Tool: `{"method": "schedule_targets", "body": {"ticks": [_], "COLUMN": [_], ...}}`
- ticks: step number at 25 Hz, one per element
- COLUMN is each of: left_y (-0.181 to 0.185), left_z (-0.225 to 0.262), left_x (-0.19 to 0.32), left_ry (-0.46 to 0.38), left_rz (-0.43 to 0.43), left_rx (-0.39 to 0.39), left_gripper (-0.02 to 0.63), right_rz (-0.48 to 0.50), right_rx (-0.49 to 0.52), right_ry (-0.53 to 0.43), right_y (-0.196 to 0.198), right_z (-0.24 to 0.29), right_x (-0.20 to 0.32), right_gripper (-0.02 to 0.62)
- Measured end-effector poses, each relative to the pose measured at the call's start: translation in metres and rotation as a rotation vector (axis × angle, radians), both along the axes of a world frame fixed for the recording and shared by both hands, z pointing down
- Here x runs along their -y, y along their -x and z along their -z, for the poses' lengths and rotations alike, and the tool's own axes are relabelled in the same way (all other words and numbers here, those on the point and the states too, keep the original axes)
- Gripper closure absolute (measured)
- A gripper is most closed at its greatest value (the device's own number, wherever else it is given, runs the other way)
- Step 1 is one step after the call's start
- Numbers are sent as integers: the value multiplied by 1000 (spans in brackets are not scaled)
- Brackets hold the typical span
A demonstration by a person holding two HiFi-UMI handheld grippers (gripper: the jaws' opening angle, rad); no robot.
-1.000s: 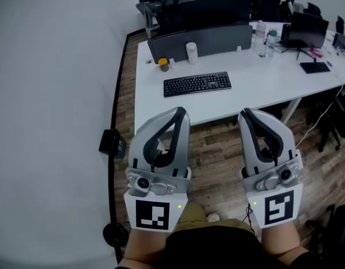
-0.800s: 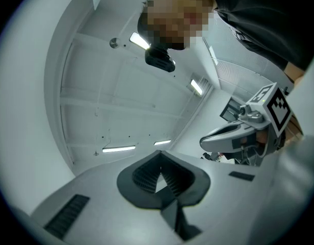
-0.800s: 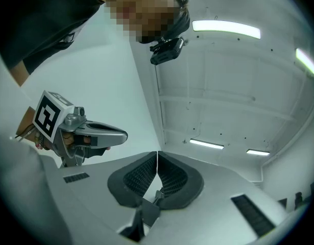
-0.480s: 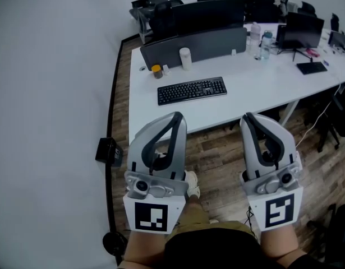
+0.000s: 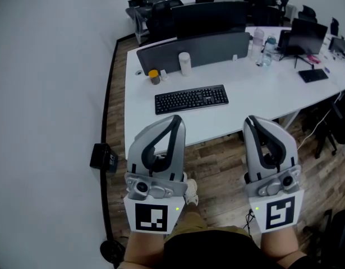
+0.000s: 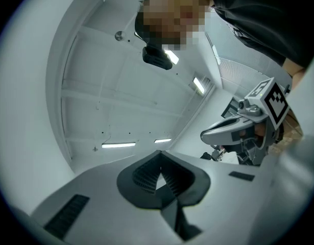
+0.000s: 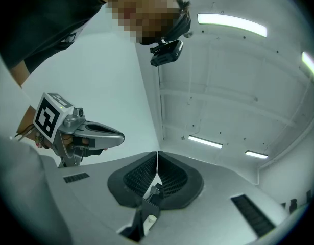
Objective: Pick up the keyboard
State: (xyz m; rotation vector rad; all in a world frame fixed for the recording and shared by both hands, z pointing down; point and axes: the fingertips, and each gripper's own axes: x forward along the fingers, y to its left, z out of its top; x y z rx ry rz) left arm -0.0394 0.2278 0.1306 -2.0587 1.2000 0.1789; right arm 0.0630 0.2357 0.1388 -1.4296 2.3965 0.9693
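White surface (image 5: 262, 88) ahead, its right end cut off by the frame. The keyboard (image 5: 191, 99) lies flat near the front edge, toward the left end, well apart from both tools. The left gripper (image 5: 176, 118) and right gripper (image 5: 251, 118) hang over the wood floor, seemingly short of that front edge. The fingers on each are pressed together with nothing between them. Risks as we judge them: arriving shut would shove the keyboard back toward the white cup (image 5: 184, 63) and orange-lidded jar (image 5: 154, 76) behind it. A pinch on one thin end alone would likely let it tip or slip. Hard to read: both gripper views face the ceiling, so neither shows the keyboard. We cannot tell whether a cable trails from it.
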Motion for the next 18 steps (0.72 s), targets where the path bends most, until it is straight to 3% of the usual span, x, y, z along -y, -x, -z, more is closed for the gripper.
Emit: {"method": "schedule_targets", "body": {"ticks": [18], "left_y": [56], "left_z": [15], "left_x": [201], "left_ry": [9], "left_rz": [-19], "left_rx": [27], "left_gripper": [598], "right_rz": [-36], "right_rx": [-6], "right_ry": [-2], "right_y": [46], "right_z": [23], "right_x": [193], "right_gripper": [565]}}
